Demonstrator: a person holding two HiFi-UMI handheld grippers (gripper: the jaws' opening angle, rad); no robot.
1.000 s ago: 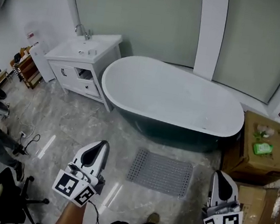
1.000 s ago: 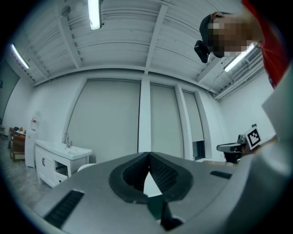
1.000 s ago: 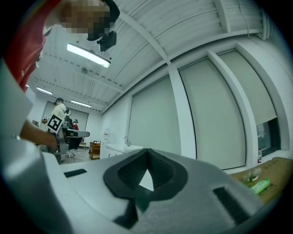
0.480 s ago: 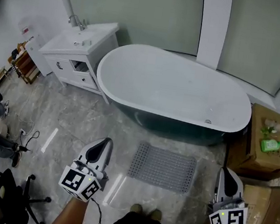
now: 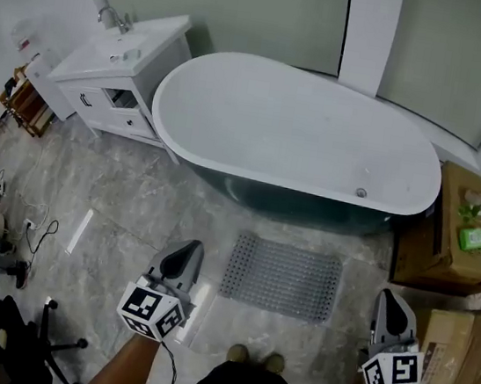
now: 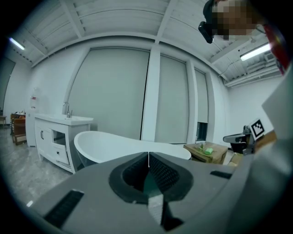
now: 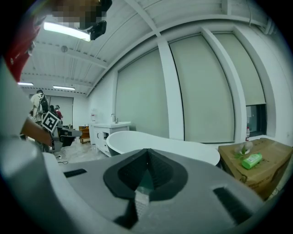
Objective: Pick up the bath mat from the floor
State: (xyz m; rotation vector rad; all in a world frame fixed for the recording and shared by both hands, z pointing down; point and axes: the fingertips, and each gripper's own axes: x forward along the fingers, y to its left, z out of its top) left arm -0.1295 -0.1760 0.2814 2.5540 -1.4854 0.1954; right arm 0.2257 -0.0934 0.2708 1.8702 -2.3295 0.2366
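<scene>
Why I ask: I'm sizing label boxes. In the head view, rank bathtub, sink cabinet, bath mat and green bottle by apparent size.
1. bathtub
2. sink cabinet and bath mat: about alike, not ranked apart
3. green bottle, smallest

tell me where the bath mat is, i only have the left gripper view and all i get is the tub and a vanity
Observer: The bath mat lies flat on the floor in front of the bathtub, below your frame.
Operator: is either set of tongs on it
Observer: No. In the head view the left gripper is off the mat's left edge and the right gripper is off its right edge, neither touching it.
Operator: right tongs open or shut
Observer: Shut, with nothing between them, as the right gripper view shows.
</scene>
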